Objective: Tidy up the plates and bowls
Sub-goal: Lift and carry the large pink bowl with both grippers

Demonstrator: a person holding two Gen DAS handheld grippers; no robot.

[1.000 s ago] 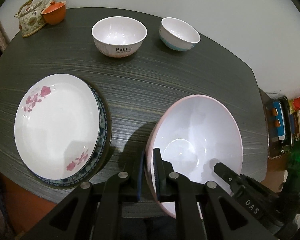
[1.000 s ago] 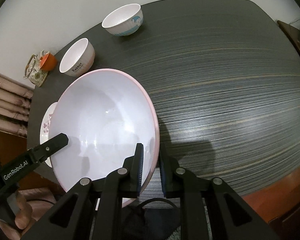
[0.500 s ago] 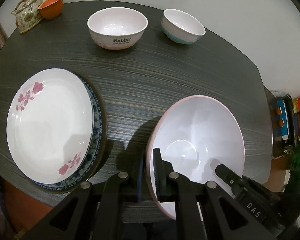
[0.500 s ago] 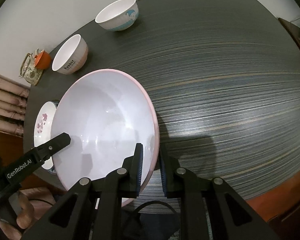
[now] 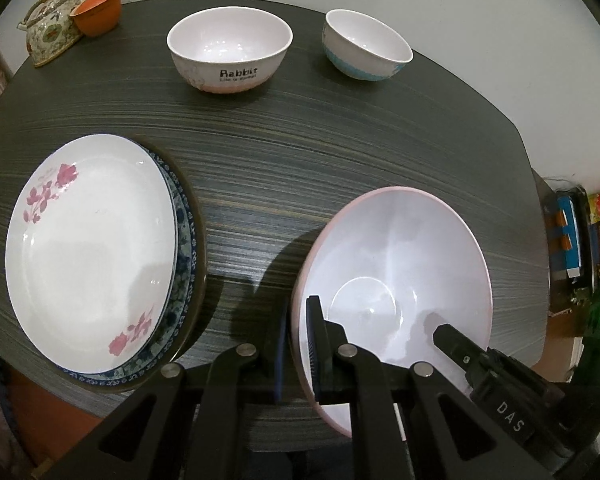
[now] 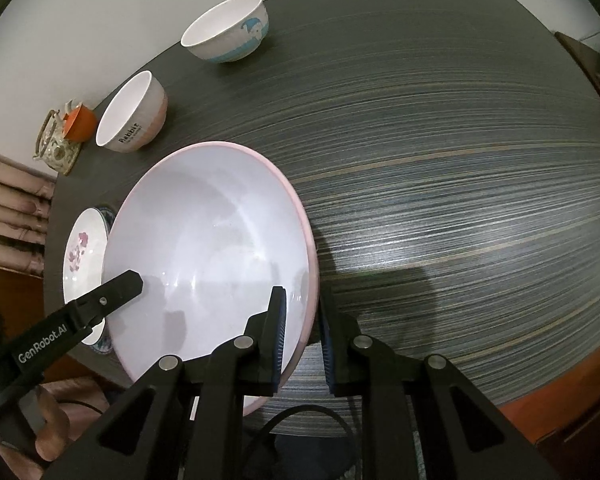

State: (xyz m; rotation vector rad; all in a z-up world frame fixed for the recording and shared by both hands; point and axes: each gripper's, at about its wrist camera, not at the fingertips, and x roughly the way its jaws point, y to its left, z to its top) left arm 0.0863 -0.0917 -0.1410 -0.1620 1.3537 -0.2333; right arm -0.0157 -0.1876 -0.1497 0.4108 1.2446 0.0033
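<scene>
A large white bowl with a pink rim (image 5: 400, 264) is held from both sides over the near edge of the dark table (image 5: 300, 140), casting a shadow on it. My left gripper (image 5: 296, 316) is shut on its left rim, one finger inside and one outside. My right gripper (image 6: 302, 296) is shut on the opposite rim of the bowl (image 6: 208, 248). Each view shows one finger of the other gripper inside the bowl. A flowered white plate (image 5: 88, 252) lies on a blue-patterned plate at the left. A "Rabbit" bowl (image 5: 228, 52) and a blue-banded bowl (image 5: 366, 50) stand at the back.
A patterned teapot (image 5: 48, 32) and an orange cup (image 5: 98, 10) sit at the far left corner. The table (image 6: 460, 160) stretches bare to the right of the big bowl. A shelf with packages (image 5: 580, 240) stands past the table's right edge.
Both grippers keep their hold on the big bowl. The views have drifted only slightly; nothing on the table has moved.
</scene>
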